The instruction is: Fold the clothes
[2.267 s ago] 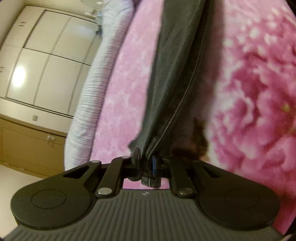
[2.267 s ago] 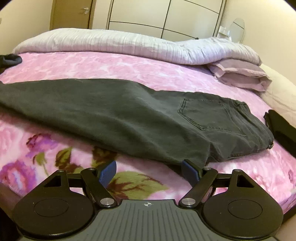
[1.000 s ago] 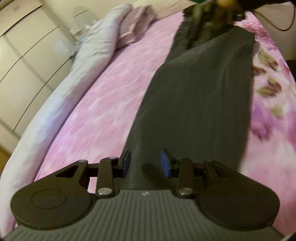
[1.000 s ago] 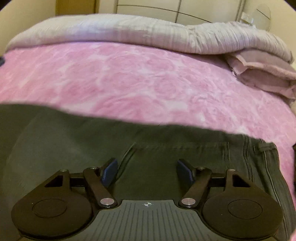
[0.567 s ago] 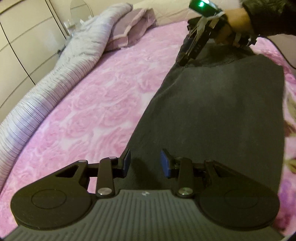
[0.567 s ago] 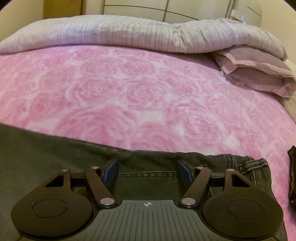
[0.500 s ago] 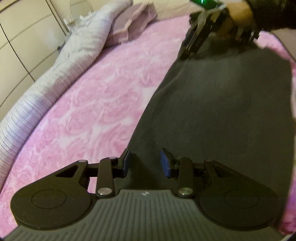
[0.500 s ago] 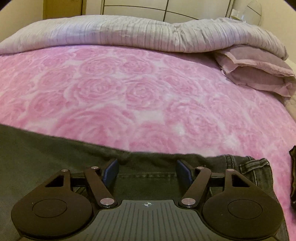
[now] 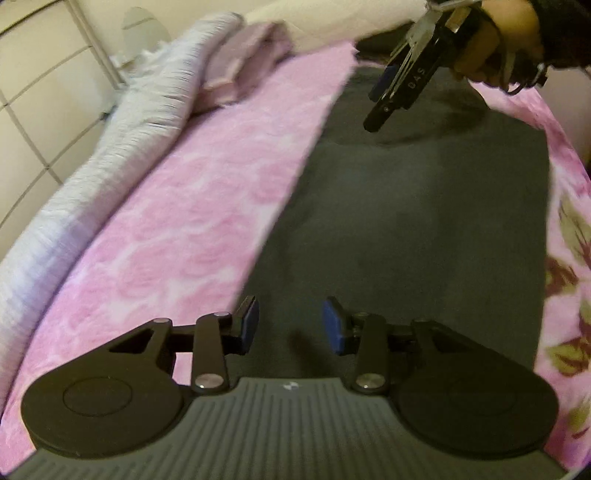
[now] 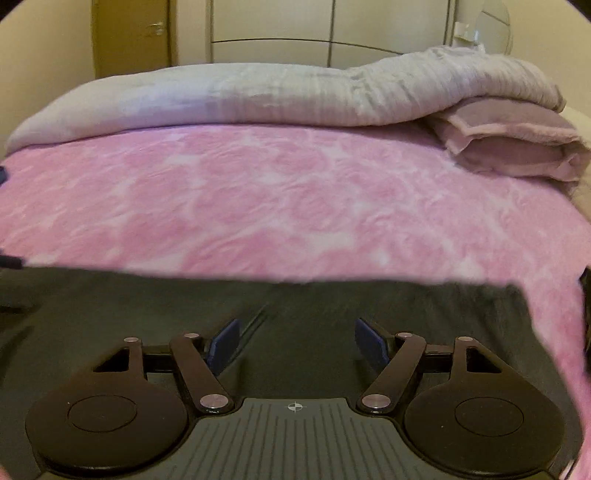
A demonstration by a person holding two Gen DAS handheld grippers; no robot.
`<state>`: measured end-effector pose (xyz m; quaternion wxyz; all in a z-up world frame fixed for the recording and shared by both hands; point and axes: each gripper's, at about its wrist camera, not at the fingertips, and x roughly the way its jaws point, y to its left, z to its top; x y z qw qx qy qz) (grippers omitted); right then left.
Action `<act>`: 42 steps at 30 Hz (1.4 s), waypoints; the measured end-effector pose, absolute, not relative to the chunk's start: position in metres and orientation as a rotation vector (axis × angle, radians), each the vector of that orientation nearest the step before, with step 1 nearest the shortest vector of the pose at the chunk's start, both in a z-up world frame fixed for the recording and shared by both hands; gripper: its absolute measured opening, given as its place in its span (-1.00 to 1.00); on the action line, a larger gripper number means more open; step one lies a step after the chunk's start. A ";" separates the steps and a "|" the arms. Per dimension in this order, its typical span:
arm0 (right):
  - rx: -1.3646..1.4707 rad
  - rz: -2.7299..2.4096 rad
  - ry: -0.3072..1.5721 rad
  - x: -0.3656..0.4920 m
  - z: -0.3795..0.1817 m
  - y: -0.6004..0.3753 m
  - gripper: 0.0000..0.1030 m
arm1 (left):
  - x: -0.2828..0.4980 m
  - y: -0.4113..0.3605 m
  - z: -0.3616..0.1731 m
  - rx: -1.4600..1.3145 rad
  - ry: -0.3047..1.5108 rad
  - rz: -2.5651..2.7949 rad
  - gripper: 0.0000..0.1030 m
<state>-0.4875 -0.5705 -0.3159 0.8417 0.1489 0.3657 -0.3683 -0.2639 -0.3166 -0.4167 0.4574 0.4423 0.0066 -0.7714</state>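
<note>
Dark grey jeans point(image 9: 424, 229) lie flat and lengthwise on the pink rose bedspread point(image 9: 192, 221). My left gripper point(image 9: 290, 325) is open and empty, low over the jeans near their left edge. My right gripper point(image 10: 295, 345) is open and empty, hovering over the jeans point(image 10: 295, 295) just inside their far edge. In the left wrist view the right gripper point(image 9: 384, 96) shows at the far end of the jeans, held in a hand, its tips pointing down just above the cloth.
A rolled grey-lilac duvet point(image 10: 295, 96) and a folded mauve blanket point(image 10: 517, 147) lie along the far side of the bed. White wardrobe doors point(image 10: 332, 29) and a wooden door point(image 10: 133, 33) stand behind. A dark garment edge point(image 10: 585, 295) shows at the right.
The left gripper let go of the jeans hem and opened. Both grippers moved over the flat jeans. In the last half second the right gripper pulled back and rose slightly.
</note>
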 end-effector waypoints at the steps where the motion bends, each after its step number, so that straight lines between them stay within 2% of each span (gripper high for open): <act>1: 0.321 -0.766 0.801 -0.487 -0.323 -0.566 0.42 | -0.267 -0.320 -0.425 1.119 0.015 -1.894 -0.32; 4: 0.280 -0.783 0.796 -0.496 -0.333 -0.563 0.43 | -0.266 -0.327 -0.429 1.110 0.037 -1.879 -0.18; 7: 0.310 -0.852 0.756 -0.514 -0.319 -0.555 0.42 | -0.264 -0.324 -0.418 1.100 0.050 -1.834 -0.35; 10: 0.311 -0.818 0.687 -0.532 -0.301 -0.518 0.42 | -0.266 -0.306 -0.414 1.096 0.022 -1.832 -0.35; 21: 0.389 -0.897 0.595 -0.590 -0.310 -0.425 0.42 | -0.277 -0.238 -0.408 1.085 -0.049 -1.854 -0.34; 28: 0.428 -0.897 0.644 -0.571 -0.319 -0.394 0.42 | -0.274 -0.202 -0.421 1.148 -0.043 -1.811 -0.29; 31: 0.447 -0.904 0.651 -0.567 -0.321 -0.381 0.42 | -0.251 -0.185 -0.423 1.160 -0.034 -1.741 -0.29; 39: 0.395 -0.823 0.589 -0.534 -0.302 -0.353 0.42 | -0.151 -0.116 -0.419 1.135 0.123 -1.503 -0.26; 42: 0.374 -0.783 0.589 -0.514 -0.299 -0.344 0.42 | -0.114 -0.088 -0.422 1.085 0.225 -1.433 -0.16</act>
